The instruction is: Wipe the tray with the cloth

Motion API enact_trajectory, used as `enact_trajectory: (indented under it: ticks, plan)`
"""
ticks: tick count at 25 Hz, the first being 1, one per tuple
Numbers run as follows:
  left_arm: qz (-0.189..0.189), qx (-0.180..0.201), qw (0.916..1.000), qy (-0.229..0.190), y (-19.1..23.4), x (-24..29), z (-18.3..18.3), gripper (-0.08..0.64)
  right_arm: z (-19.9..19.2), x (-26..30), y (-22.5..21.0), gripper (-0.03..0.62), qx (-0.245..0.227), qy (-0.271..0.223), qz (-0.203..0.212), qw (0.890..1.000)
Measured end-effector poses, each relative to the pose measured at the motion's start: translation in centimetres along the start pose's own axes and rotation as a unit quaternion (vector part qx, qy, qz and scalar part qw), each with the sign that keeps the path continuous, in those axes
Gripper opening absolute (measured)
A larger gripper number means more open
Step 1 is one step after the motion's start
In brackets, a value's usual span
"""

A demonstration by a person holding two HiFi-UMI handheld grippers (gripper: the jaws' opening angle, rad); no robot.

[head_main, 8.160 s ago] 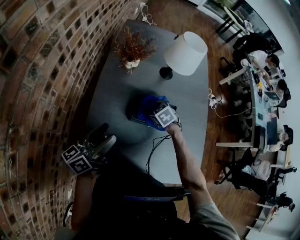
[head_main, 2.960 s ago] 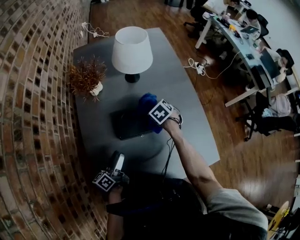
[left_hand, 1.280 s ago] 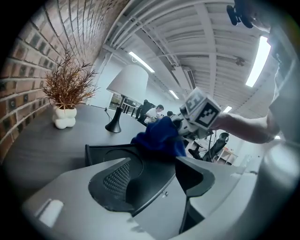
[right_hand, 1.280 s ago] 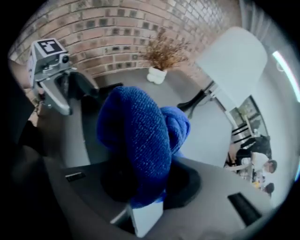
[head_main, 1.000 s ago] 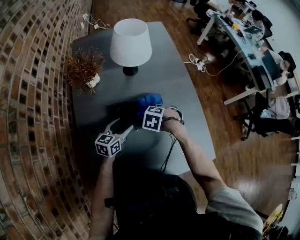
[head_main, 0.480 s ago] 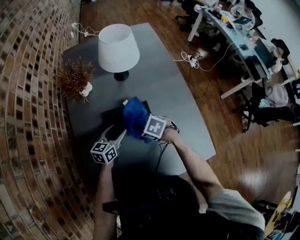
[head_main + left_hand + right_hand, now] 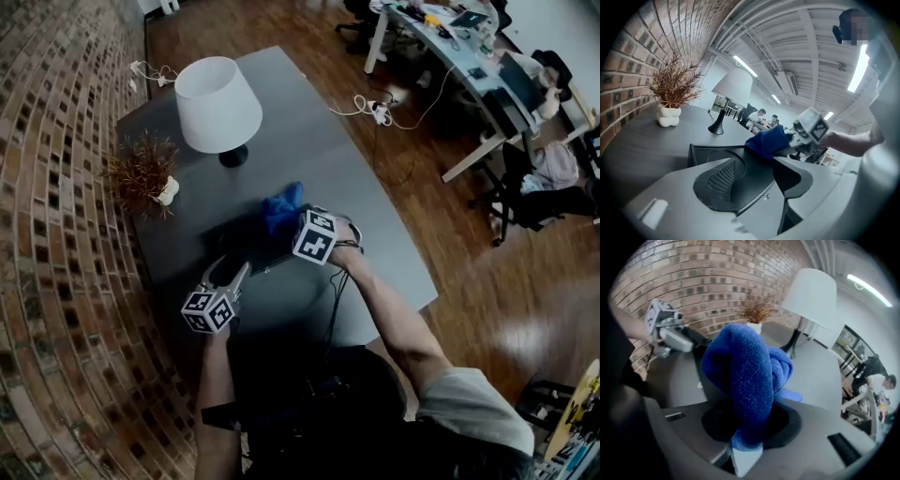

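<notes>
The left hand-held gripper [image 7: 230,272] is clamped tight on the near edge of the flat black rectangular tray [image 7: 234,239], which lies on the dark grey table [image 7: 309,141] in front of a white-shaded lamp [image 7: 217,103]. The right hand-held gripper [image 7: 300,230] has its jaws closed on the bunched blue terry cloth [image 7: 281,208]. It holds the cloth over the tray's far right corner.
</notes>
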State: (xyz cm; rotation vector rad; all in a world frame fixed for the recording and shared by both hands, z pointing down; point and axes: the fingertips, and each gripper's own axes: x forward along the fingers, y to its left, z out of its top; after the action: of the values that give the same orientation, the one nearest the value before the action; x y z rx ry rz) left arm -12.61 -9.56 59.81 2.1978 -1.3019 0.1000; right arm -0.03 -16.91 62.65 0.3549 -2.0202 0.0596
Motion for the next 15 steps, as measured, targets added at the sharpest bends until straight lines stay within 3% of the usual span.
enact_trajectory:
  ticks: [2, 4, 5, 7, 8, 10, 12, 15]
  plan:
    - [-0.002, 0.0, 1.0, 0.002, 0.2, 0.1, 0.1, 0.249, -2.9, -2.0, 3.0, 0.098, 0.001, 0.027, 0.077, 0.997]
    - [0.003, -0.002, 1.0, 0.004, 0.5, -0.1, 0.3, 0.249, -4.3, -3.7, 2.8, 0.098, 0.061, -0.014, 0.127, 0.99]
    - [0.015, 0.0, 0.9999, 0.002, 0.8, -0.3, 0.5, 0.247, -4.8, -4.1, 1.0, 0.098, 0.101, -0.052, 0.113, 0.987]
    - [0.056, 0.015, 0.9983, -0.009, 1.6, -0.9, 1.2, 0.247, -6.7, -3.9, -4.8, 0.098, 0.169, -0.099, 0.025, 0.98]
    - [0.079, 0.022, 0.9966, -0.011, 2.1, -1.1, 1.3, 0.249, -7.7, -3.4, -7.3, 0.098, 0.18, -0.104, -0.02, 0.978]
    - [0.11, 0.02, 0.9938, 0.003, 2.9, -1.3, 0.7, 0.249, -8.2, -1.8, -9.7, 0.098, 0.134, -0.091, -0.061, 0.985]
    - [0.12, 0.008, 0.9923, 0.028, 3.4, -1.1, -0.5, 0.249, -6.9, 1.0, -9.1, 0.098, 0.022, -0.067, -0.056, 0.996]
    - [0.126, 0.007, 0.991, 0.043, 3.4, -0.8, -1.1, 0.249, -4.4, 4.8, -6.5, 0.098, -0.131, -0.047, -0.031, 0.99]
